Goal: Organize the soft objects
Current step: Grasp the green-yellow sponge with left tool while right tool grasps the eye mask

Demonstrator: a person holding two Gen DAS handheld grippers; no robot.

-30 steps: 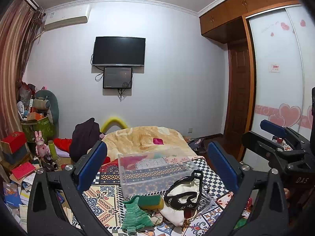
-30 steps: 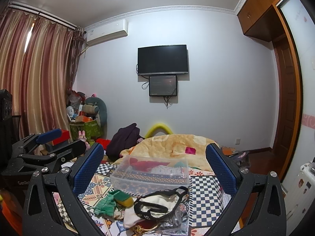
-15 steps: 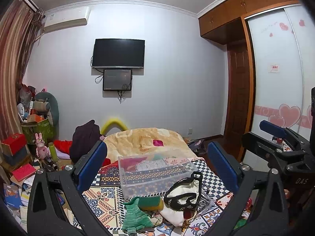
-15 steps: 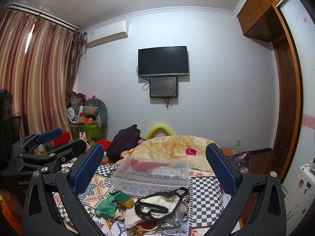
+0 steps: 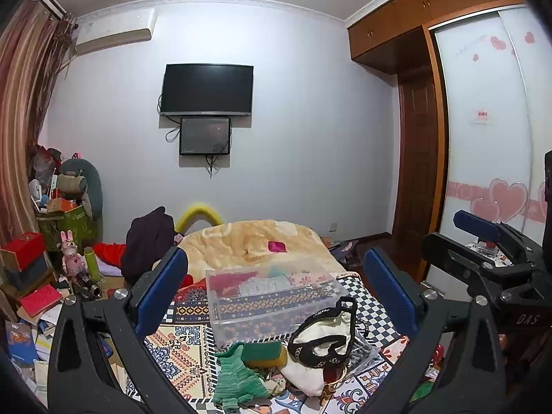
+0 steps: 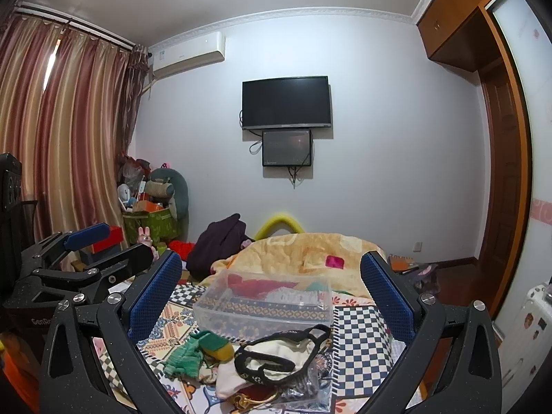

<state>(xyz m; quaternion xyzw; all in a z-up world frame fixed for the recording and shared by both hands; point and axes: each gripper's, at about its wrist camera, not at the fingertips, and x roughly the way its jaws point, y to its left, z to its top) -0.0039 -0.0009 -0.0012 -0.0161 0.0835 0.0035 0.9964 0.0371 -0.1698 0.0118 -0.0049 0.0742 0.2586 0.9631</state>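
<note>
both grippers are held above the near end of the bed (image 5: 193, 355), level and aimed at the far wall. the left gripper (image 5: 276, 293) is seen with its fingers (image 5: 162, 293) spread wide and nothing between them. the right gripper (image 6: 272, 293) is likewise spread wide and empty. neither gripper is touching any item.

the soft objects lie in a loose pile on the patterned bedspread at the near edge: a green knitted piece (image 5: 238, 379), a green-and-yellow sponge (image 5: 265, 353) touching it, and a white cloth item with black trim (image 5: 324, 341) just beside these. a clear plastic bin (image 5: 272, 300) stands just behind the pile. red and pale fabric items are already seen inside it.

the step in hand is judged to be the approach before a pick; the sorting is partly done, with the pile not yet cleared.

for the next move, one gripper is to be tilted down and lowered over a single item, probably the green knitted piece, which lies at the left edge of the pile. the fingers are to be closed on a raised fold, since limp fabric is expected to sag and drag neighbouring items. the item is then to be carried over the bin rim and released.
</note>
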